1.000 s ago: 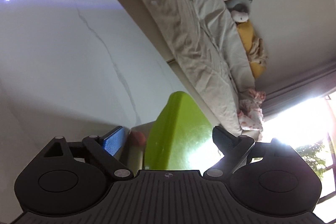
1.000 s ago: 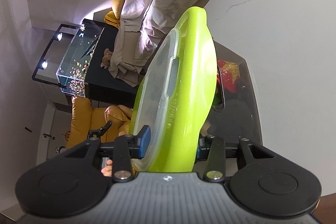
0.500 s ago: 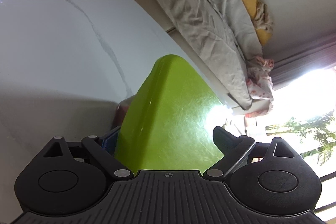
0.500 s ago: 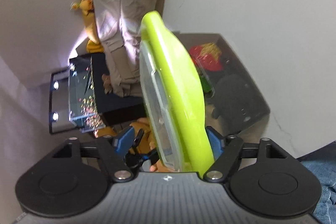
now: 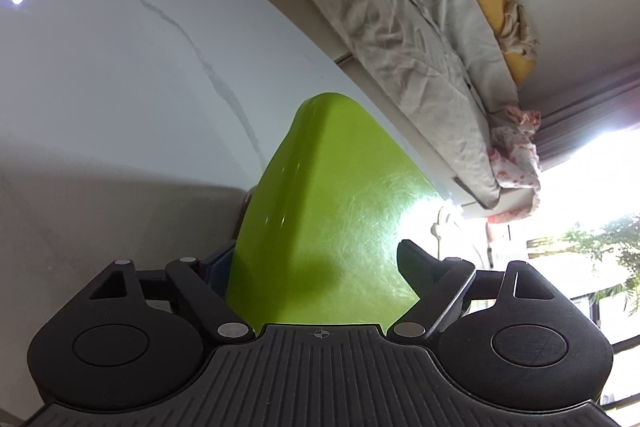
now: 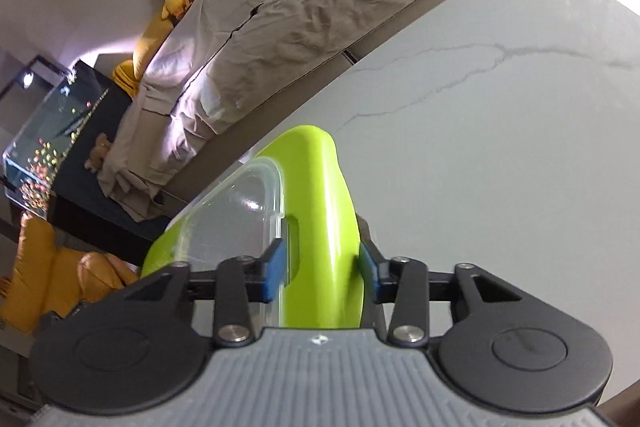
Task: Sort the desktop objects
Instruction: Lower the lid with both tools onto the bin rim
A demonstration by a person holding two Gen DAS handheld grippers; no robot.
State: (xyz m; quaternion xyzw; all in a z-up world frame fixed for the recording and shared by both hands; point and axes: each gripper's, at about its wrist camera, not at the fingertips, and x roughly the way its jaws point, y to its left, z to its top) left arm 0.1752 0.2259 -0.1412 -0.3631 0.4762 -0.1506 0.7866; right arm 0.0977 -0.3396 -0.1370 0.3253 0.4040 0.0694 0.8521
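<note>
Right tool [image 6: 320,269] pinching glossy lime-green lid [image 6: 320,227] with clear inset | left tool [image 5: 316,267] spreading around it [image 5: 332,211] | hovering over veined white marble tabletop [image 6: 500,147]

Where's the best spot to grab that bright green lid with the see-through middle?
Probably by its green rim. The right gripper is shut on the green lid there, one pad inside the slot beside the clear panel, the other on the outer face. The rim is thick and narrow enough for the jaws; the broad face, seen between the left gripper fingers, is too wide.
</note>
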